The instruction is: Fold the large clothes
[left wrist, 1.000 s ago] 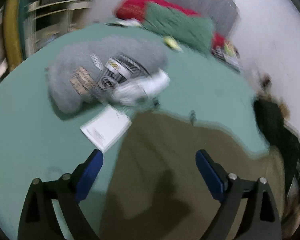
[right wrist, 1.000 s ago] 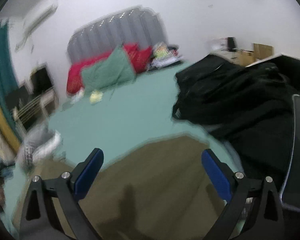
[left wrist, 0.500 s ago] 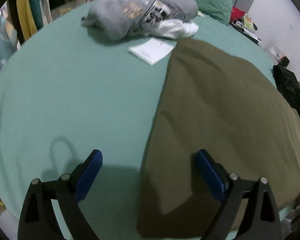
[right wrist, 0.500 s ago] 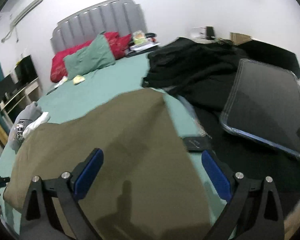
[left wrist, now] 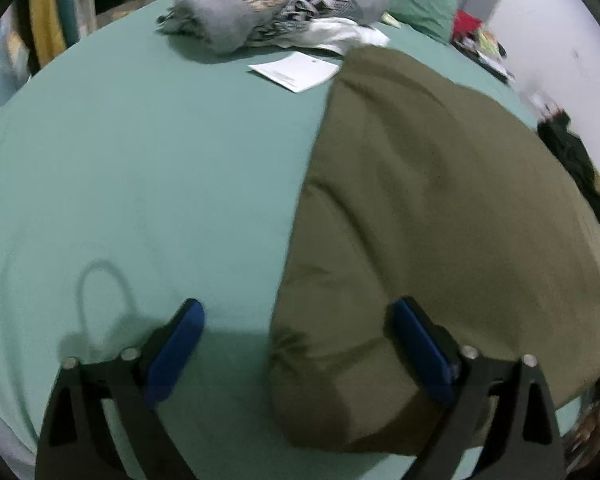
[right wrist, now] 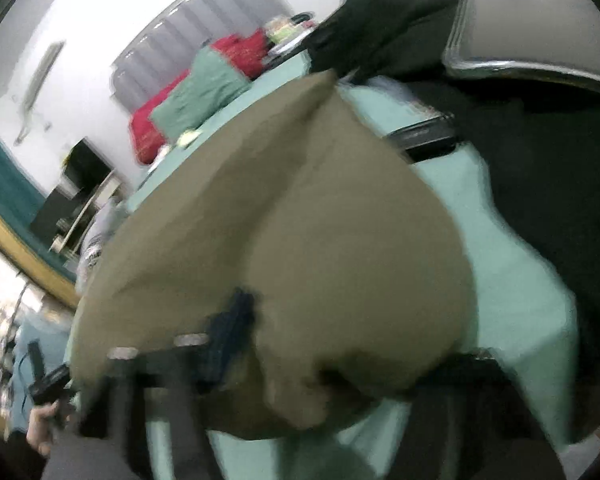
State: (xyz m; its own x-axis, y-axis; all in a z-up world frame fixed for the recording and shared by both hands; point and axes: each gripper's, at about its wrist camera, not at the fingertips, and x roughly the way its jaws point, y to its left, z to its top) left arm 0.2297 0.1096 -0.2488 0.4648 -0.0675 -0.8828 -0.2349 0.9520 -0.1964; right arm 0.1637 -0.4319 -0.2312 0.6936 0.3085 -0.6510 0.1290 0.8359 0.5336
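Evidently soft goods: the olive garment (left wrist: 440, 208) lies spread on the bed (left wrist: 140, 168), draping and puckering at its near corner, no stiffness in it. Judged light for its spread, limp, and not fragile; the cloth looks matte, so probably not slippery between pads, though a thin single layer could slide out of a shallow bite.

Left gripper (left wrist: 296, 352): jaws spread wide and holding nothing. The garment's near left corner sits between them, closer to the right-hand pad, the left-hand pad over bare sheet. Its long left edge runs straight ahead, away from the jaws.

Right gripper (right wrist: 320, 360): view badly motion-blurred. One blue pad shows at the left against the cloth, the other is hidden behind a bunched olive fold that rises in front of the jaws. Cloth appears gathered there, but cannot tell whether the jaws are clamped on it.

Best hold, as a judgement: corners or hem, where doubled fabric gives a thicker bite. Taking it mid-panel would only pull up a tent of cloth.

Ahead of the left jaws, well apart: a white paper (left wrist: 296, 70) just beside the garment's far edge, and a grey clothes heap (left wrist: 268, 8) beyond.
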